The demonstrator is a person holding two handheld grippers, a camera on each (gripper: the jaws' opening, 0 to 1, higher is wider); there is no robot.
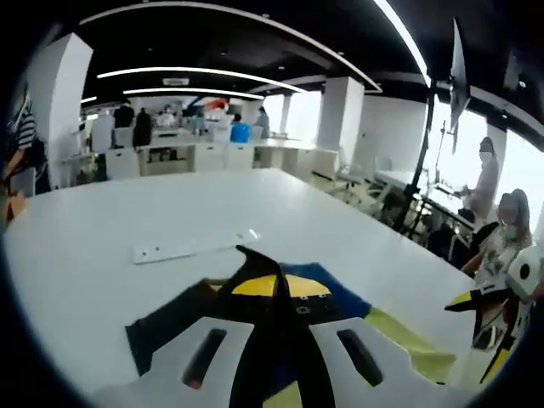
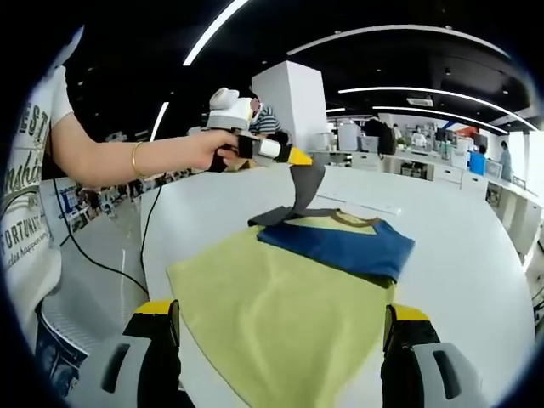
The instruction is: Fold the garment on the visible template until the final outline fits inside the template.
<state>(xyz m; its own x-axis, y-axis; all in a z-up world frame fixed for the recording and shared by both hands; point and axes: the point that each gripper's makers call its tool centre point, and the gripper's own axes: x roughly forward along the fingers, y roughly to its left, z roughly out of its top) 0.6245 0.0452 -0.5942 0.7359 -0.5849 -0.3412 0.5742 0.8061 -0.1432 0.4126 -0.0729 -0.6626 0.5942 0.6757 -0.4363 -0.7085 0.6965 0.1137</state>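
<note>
While the garment lies spread across the white table, occupying the centre and lower half of the right gripper view, folding appears to be at an early-to-middle stage.

1. Garment condition. The yellow body lies flat and wide. A blue sleeve is laid across the upper part of the body, right of centre, near the brown collar. A dark grey sleeve is lifted off the table toward the upper centre of that view.

2. Left tongs. Held in a person's hand at upper left of the right gripper view, the jaws are pressed together on the tip of the dark grey sleeve. In the left gripper view, the same dark cloth rises between the white jaws at bottom centre.

3. Right tongs. The jaws stand spread at the lower corners of the right gripper view, one on each side of the yellow hem, and grip nothing.

4. Template. A white strip lies on the table beyond the garment, left of centre in the left gripper view. Whether it marks the template cannot be determined, and no outline is discernible.

5. Remaining work, as judged: lay the dark grey sleeve onto the body, then fold the long yellow body to reduce the outline. The final fit cannot yet be assessed.
</note>
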